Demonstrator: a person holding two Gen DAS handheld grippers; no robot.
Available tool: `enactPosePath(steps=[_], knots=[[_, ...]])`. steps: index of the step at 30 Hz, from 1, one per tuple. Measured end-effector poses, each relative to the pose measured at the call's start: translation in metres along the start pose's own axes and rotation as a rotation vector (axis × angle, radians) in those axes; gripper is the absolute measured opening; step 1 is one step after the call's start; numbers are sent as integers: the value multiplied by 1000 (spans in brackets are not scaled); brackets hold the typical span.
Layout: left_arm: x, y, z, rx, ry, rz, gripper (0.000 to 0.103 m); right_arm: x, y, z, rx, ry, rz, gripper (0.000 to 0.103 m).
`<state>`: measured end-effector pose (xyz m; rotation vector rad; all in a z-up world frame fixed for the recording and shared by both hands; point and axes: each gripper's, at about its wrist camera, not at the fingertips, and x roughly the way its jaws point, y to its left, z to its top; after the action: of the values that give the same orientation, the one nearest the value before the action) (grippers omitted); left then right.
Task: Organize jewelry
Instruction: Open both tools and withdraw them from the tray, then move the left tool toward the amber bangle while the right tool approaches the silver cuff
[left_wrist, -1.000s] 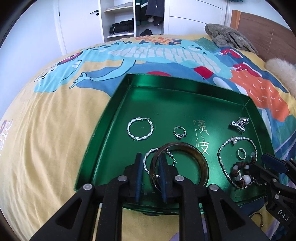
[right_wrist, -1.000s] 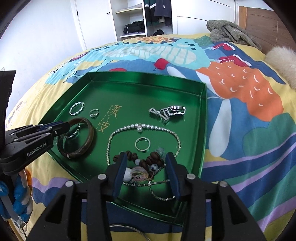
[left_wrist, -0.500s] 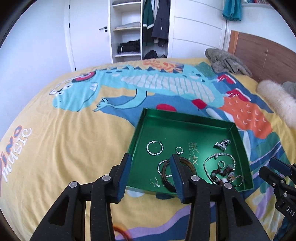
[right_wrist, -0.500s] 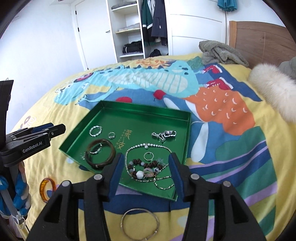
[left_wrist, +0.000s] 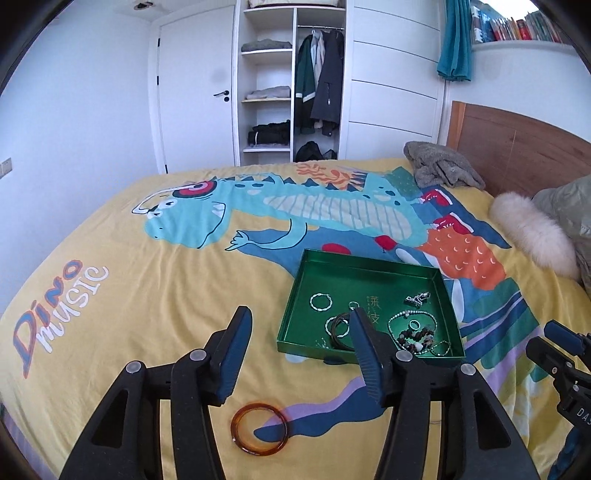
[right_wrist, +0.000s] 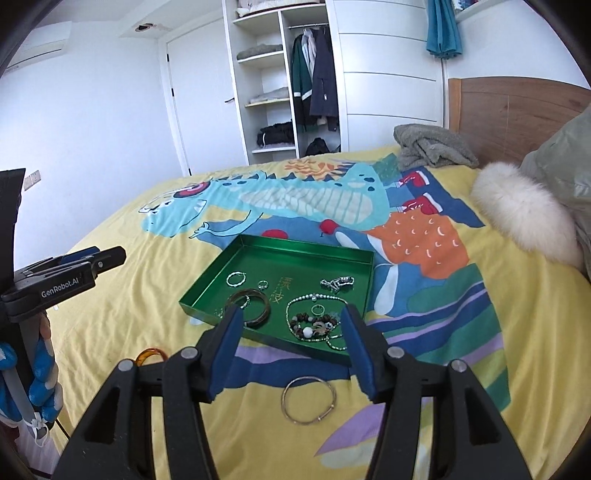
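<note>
A green tray (left_wrist: 291, 314) (right_wrist: 207, 288) lies on the bed and holds several pieces: a dark bangle (right_wrist: 248, 303), silver hoops and rings, a beaded necklace (right_wrist: 314, 297) and a bead bracelet. An amber bangle (left_wrist: 259, 428) lies on the bedspread in front of the tray, just below my left gripper (left_wrist: 300, 323). A silver bangle (right_wrist: 308, 399) lies on the bedspread below my right gripper (right_wrist: 291, 323). Both grippers are open, empty and held back above the bed.
The bedspread (left_wrist: 147, 280) is yellow with a dinosaur print. A grey blanket (left_wrist: 441, 170), a white fur pillow (left_wrist: 532, 236) and a wooden headboard (left_wrist: 517, 147) are at the far right. An open wardrobe (left_wrist: 291, 85) stands behind the bed.
My left gripper has opened, let go of the dark bangle in the tray and pulled back. My right gripper has also opened wider and pulled back and up from the tray.
</note>
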<state>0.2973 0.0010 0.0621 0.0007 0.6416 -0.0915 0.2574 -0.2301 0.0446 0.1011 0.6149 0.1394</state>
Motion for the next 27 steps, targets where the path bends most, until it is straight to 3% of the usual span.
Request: enactPosePath(steps=[13, 27], knots=[[-80, 29, -40, -19, -32, 31, 62, -83, 4, -36, 2, -45, 3, 54], [-130, 44, -83, -27, -50, 25, 64, -121, 18, -82, -17, -33, 18, 54]])
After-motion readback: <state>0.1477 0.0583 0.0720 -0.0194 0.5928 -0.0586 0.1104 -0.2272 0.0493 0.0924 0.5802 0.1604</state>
